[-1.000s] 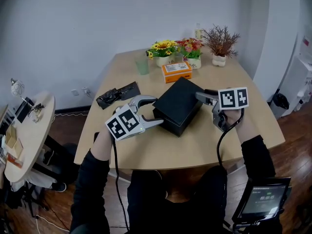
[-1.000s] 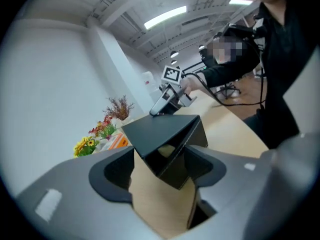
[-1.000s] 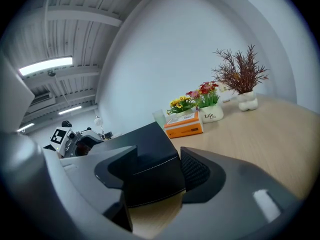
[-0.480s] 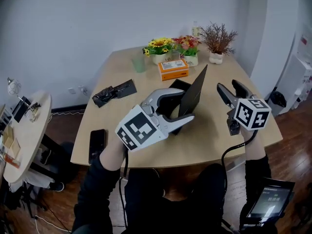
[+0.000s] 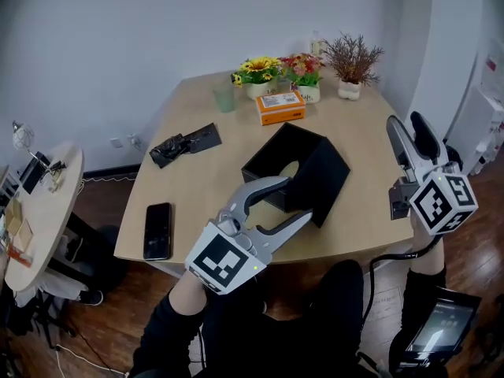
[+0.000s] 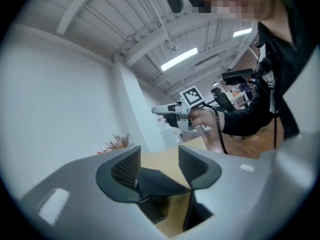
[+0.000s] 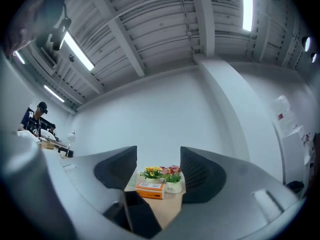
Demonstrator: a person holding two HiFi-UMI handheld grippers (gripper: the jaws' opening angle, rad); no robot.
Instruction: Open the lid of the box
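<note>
The black box (image 5: pixel 277 157) stands open in the middle of the wooden table (image 5: pixel 197 195), its tan inside showing. Its lid (image 5: pixel 327 181) hangs tilted off the near right side. My left gripper (image 5: pixel 298 198) is open, raised just in front of the box with nothing between its fingers. In the left gripper view the box (image 6: pixel 155 184) lies below the open left gripper (image 6: pixel 159 159). My right gripper (image 5: pixel 405 124) is open at the table's right edge, apart from the box. In the right gripper view the box (image 7: pixel 140 214) shows low between the spread jaws of the right gripper (image 7: pixel 158 161).
An orange carton (image 5: pixel 283 107), a green cup (image 5: pixel 226 98), flower pots (image 5: pixel 264 75) and a dried plant (image 5: pixel 350 57) stand at the far edge. A black bag (image 5: pixel 185 146) and a phone (image 5: pixel 157 231) lie at the left. A round side table (image 5: pixel 43 203) stands further left.
The lid went from shut to upright and now hangs open off the box's near right side. Both grippers have let go and drawn back toward me, away from the box.
</note>
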